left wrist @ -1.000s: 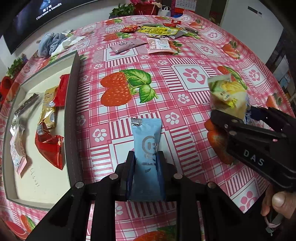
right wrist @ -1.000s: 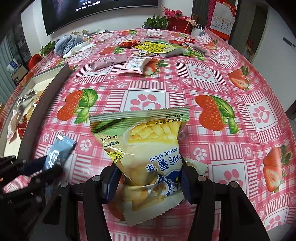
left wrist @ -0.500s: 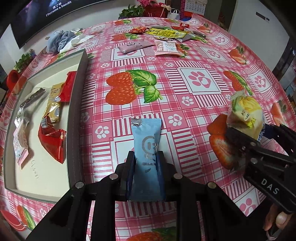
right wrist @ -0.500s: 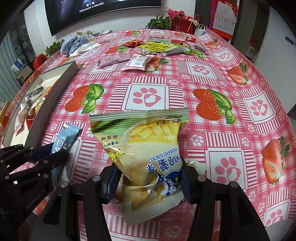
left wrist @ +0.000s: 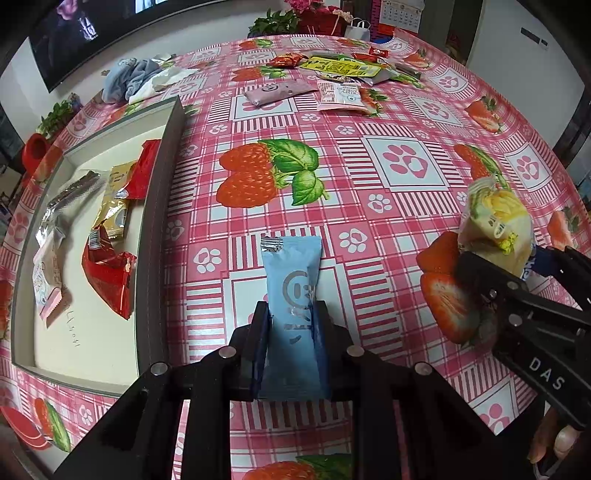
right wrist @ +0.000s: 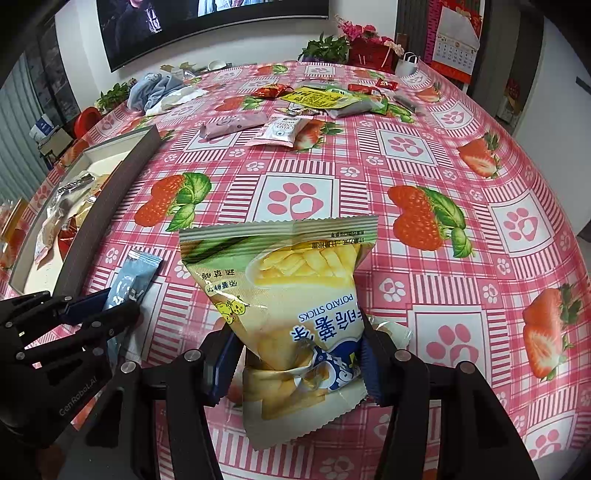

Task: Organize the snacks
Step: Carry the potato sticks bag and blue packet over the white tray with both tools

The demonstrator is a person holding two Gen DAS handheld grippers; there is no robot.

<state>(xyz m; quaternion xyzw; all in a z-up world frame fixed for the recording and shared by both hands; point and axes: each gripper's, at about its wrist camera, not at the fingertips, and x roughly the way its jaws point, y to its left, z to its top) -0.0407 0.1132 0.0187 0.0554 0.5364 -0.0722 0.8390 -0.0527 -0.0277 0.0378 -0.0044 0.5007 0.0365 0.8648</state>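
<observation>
Nearest, left gripper [left wrist: 291, 314] pinching a light-blue snack bar [left wrist: 293, 284] by its lower half, wrapper standing up between the fingers above the strawberry-and-paw tablecloth [left wrist: 369, 206]; right gripper [right wrist: 297, 343] clamped on a yellow potato sticks bag [right wrist: 288, 291], print upside down, sealed top edge pointing away. Seen from the right wrist, left gripper low at the left edge with the blue bar poking forward. Further left, grey tray [left wrist: 159, 206] holding a red packet [left wrist: 107, 273], a gold packet [left wrist: 112, 206], a silver wrapper [left wrist: 62, 206] and a pink-white packet [left wrist: 44, 284]. Far across the table, loose snacks: pink bar [right wrist: 234, 123], pale pouch [right wrist: 282, 129], yellow-green packet [right wrist: 317, 96]. Beyond, crumpled blue cloth [right wrist: 155, 90], potted plant [right wrist: 325, 48], wall screen [right wrist: 207, 26]
</observation>
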